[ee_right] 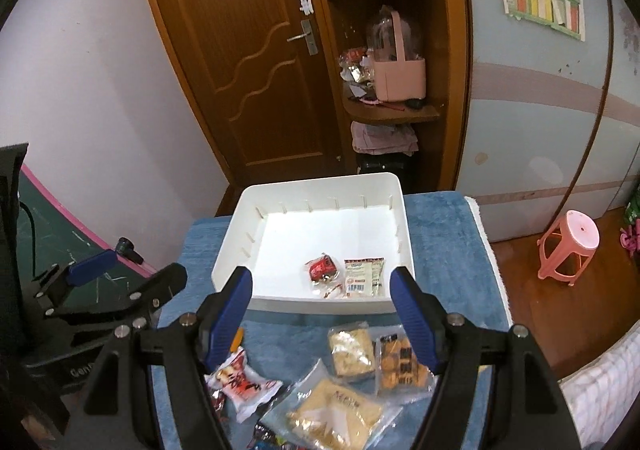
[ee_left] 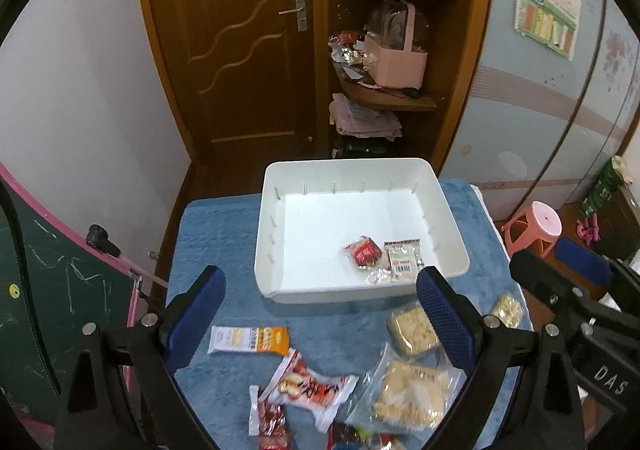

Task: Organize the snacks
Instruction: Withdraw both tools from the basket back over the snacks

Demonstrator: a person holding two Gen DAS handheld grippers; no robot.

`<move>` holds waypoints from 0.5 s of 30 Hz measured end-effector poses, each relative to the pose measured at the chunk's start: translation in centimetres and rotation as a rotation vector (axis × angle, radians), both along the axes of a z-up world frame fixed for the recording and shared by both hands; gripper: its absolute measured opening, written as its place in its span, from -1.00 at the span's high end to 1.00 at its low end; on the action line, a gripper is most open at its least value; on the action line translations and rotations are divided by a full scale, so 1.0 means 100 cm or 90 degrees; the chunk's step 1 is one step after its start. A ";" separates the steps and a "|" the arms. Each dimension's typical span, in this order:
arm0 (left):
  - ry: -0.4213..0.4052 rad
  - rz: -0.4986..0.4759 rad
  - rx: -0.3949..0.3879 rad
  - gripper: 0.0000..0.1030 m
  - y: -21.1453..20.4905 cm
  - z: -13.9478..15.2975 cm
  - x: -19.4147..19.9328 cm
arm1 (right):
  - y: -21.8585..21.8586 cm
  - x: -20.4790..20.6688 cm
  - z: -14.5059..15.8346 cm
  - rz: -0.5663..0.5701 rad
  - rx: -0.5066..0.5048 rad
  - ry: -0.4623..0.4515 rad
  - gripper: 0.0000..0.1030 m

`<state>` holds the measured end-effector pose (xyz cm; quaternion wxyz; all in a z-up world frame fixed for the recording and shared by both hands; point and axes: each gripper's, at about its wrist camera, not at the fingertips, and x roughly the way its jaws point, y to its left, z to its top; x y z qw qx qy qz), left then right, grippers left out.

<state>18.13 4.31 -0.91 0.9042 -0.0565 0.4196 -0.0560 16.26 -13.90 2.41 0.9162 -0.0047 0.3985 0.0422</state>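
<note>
A white bin [ee_left: 448, 217] [ee_right: 244, 234] stands at the far end of a blue cloth. Inside it lie a red packet [ee_left: 363, 251] [ee_right: 321, 269], a pale barcode packet [ee_left: 405, 260] [ee_right: 363, 276] and a small clear one. Loose snacks lie near me: an orange-and-white bar [ee_left: 250, 339], a red-and-white packet [ee_left: 312, 386] [ee_right: 242, 380], clear bags of pale crackers [ee_left: 412, 394] [ee_right: 334, 412] and biscuit packs [ee_right: 352, 348]. My left gripper [ee_left: 320, 314] hangs open above them, nothing between its fingers. My right gripper [ee_right: 322, 320] is open too, held above the snacks.
The blue cloth [ee_left: 216, 234] covers a small table. A wooden door [ee_left: 240, 49] and a corner shelf with a pink basket [ee_left: 396, 61] stand behind. A pink stool [ee_right: 570, 248] is on the floor to the right, a chalkboard [ee_left: 60, 290] to the left.
</note>
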 end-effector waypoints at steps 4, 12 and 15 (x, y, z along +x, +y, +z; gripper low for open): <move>-0.007 -0.007 -0.006 -0.86 0.009 0.005 -0.027 | 0.003 -0.023 0.007 -0.005 0.005 -0.008 -0.40; -0.001 -0.013 -0.015 -0.86 0.022 0.003 -0.069 | 0.008 -0.067 0.010 0.001 0.017 -0.011 -0.51; 0.011 -0.012 -0.024 -0.86 0.029 -0.003 -0.084 | 0.009 -0.085 0.006 0.008 0.018 -0.017 -0.61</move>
